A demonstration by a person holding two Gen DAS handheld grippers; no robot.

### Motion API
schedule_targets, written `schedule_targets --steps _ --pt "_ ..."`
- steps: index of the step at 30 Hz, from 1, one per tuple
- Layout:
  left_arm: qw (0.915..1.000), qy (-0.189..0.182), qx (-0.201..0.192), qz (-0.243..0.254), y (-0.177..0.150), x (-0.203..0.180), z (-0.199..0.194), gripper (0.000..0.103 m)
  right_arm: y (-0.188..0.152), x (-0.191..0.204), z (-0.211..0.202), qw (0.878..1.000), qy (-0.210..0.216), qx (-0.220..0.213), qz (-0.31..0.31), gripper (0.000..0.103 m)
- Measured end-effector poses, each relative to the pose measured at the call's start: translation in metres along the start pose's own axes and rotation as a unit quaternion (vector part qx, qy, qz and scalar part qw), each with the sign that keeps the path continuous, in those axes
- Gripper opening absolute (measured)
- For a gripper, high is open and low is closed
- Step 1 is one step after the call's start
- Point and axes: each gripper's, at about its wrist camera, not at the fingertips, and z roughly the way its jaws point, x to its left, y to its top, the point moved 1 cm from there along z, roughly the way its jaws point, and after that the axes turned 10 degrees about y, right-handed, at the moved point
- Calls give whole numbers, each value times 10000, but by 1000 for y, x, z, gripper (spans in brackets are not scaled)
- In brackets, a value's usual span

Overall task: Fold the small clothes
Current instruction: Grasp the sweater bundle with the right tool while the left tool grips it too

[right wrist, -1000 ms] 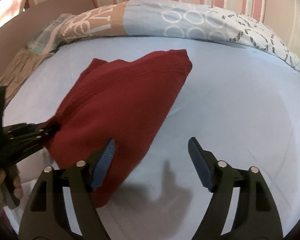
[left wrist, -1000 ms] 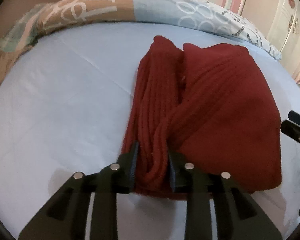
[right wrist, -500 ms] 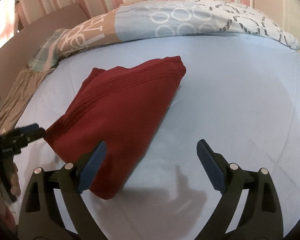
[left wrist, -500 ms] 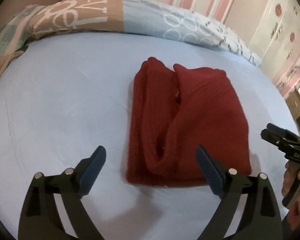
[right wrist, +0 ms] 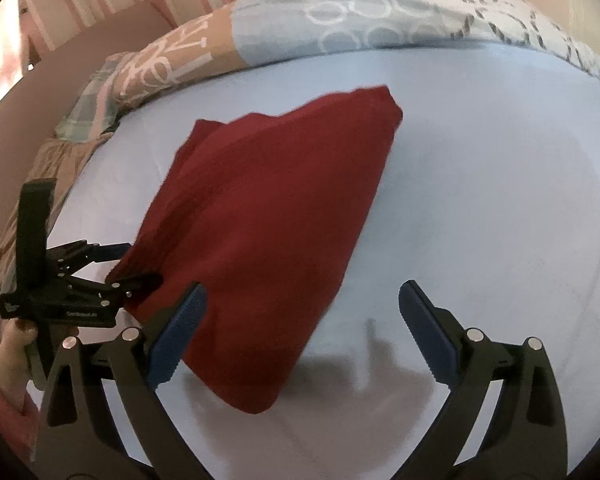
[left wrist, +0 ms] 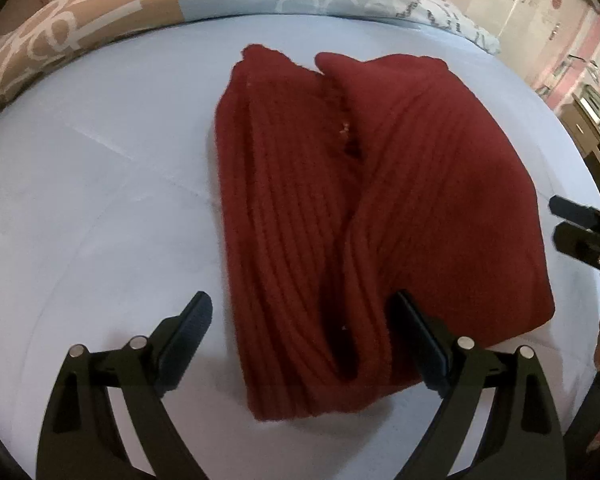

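A dark red ribbed knit garment [left wrist: 380,200] lies folded on the light blue bed sheet [left wrist: 100,200]. My left gripper [left wrist: 300,320] stands open at its near end; a thick fold lies between the wide jaws, and the pads do not press it. In the right wrist view the garment [right wrist: 268,220] runs from lower centre up towards the pillows. The jaws of my right gripper [right wrist: 302,312] are opening, with the garment's near corner between them beside the left finger [right wrist: 180,328]. The left gripper [right wrist: 136,264] shows at the garment's left edge.
A patterned tan and pale blue duvet [right wrist: 300,28] lies along the far side of the bed, below a pink striped wall. A hand [right wrist: 8,344] holds the left gripper's handle. The right gripper's tips [left wrist: 572,224] and furniture [left wrist: 592,120] show at the right edge.
My left gripper was shut on the red fold; it has let go and its jaws stand wide. The right gripper's jaws have widened a little and it rolled slightly. The garment lies flatter.
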Motion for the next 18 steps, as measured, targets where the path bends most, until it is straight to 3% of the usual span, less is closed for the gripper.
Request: schedule_targets --steps 6,10,12,14,15,17,18 --pt "9988 -441 98 194 -3 12 11 94 -11 4 17 9989 -3 6 477 96" --pt "9977 -552 73 390 -5 15 15 94 -11 12 30 9993 -34 94 371 94" --pt "9976 -446 12 531 -7 11 12 92 -10 15 36 9995 -24 200 246 82" --pt "9970 -348 -52 683 -10 6 7 74 -10 18 38 9994 -214 260 60 70" --pt "9968 -189 -109 764 -13 0 2 72 -10 19 40 9991 -289 293 -44 67" --pt "9960 40 -184 870 -15 -9 -3 63 -10 22 41 9986 -343 337 -224 48" --pt "9952 208 -243 928 -18 -14 -5 61 -11 24 41 9979 -403 353 -358 46"
